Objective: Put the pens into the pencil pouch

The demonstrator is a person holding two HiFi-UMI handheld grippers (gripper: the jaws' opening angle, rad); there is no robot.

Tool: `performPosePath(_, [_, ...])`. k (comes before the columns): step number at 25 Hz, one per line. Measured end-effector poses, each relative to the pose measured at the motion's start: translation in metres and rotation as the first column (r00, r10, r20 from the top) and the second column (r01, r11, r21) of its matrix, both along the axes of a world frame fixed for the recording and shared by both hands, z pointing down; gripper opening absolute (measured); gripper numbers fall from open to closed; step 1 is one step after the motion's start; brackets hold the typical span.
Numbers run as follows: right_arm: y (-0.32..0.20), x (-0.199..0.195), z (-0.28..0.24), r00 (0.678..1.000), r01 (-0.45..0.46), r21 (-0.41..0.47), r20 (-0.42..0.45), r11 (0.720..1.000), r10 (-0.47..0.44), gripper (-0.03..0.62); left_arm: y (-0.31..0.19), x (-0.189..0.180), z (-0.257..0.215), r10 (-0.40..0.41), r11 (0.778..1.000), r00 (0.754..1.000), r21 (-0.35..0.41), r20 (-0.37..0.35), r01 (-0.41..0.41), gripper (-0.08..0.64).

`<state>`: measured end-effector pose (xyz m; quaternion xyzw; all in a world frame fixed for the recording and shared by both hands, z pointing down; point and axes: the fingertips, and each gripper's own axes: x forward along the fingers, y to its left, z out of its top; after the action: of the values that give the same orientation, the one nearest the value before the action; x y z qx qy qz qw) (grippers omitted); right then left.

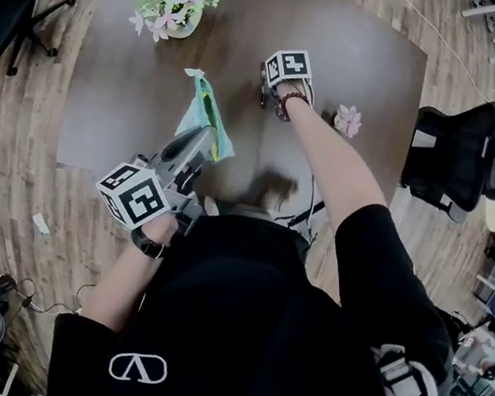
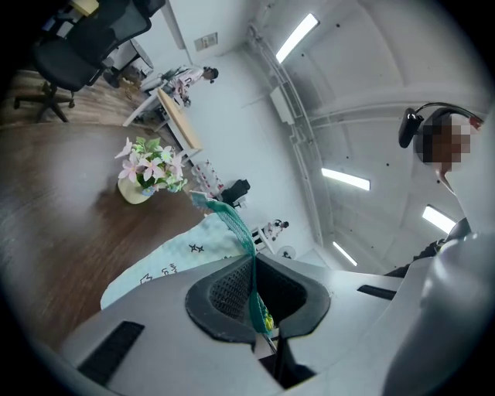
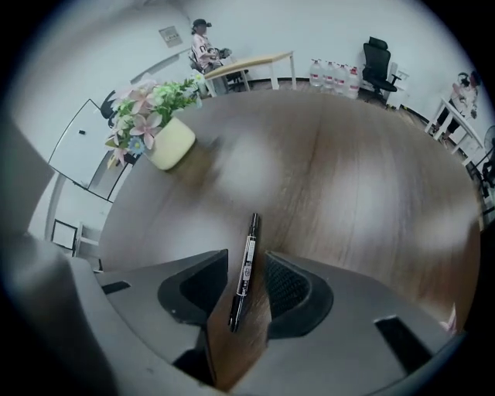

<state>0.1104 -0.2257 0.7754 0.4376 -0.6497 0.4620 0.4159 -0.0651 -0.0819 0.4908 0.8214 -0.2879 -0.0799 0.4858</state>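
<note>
The left hand-held gripper (image 1: 202, 139) is closed on the green mesh edge of the pencil pouch (image 2: 174, 263) and holds it lifted above the tabletop (image 1: 347, 61). The pale body of the pouch hangs forward from the jaws. From these views I cannot tell whether the mouth of the pouch is open.

To the right, the right hand-held gripper (image 1: 269, 94) points steeply down at the tabletop with its jaws apart. A black pen (image 3: 246, 259) lies flat on the wood in the gap between them, and the pads do not seem to press on it.

I judge that the step in hand is the pickup of this pen. Next, the jaws need to close on the barrel. Then the pen must be lifted, carried left to the pouch and aimed at its opening.
</note>
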Motion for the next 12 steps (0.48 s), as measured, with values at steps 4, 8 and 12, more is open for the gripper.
performPosePath(4, [-0.003, -0.002, 0.014, 1.0, -0.007, -0.053, -0.015, 0.999, 0.006, 0.14, 0.003, -0.003, 0.007, -0.003, 1.0, 1.0, -0.005, 0.006, 0.004, 0.012])
performPosePath(8, [0.004, 0.001, 0.025, 0.998, 0.009, -0.115, -0.063, 0.993, -0.016, 0.082, 0.005, -0.004, 0.01, -0.012, 1.0, 1.0, -0.014, 0.004, 0.012, 0.012])
performPosePath(12, [0.005, 0.002, 0.026, 0.995, 0.027, -0.115, -0.094, 0.993, -0.038, 0.043, 0.005, -0.006, 0.01, -0.018, 1.0, 1.0, -0.021, 0.005, 0.018, 0.012])
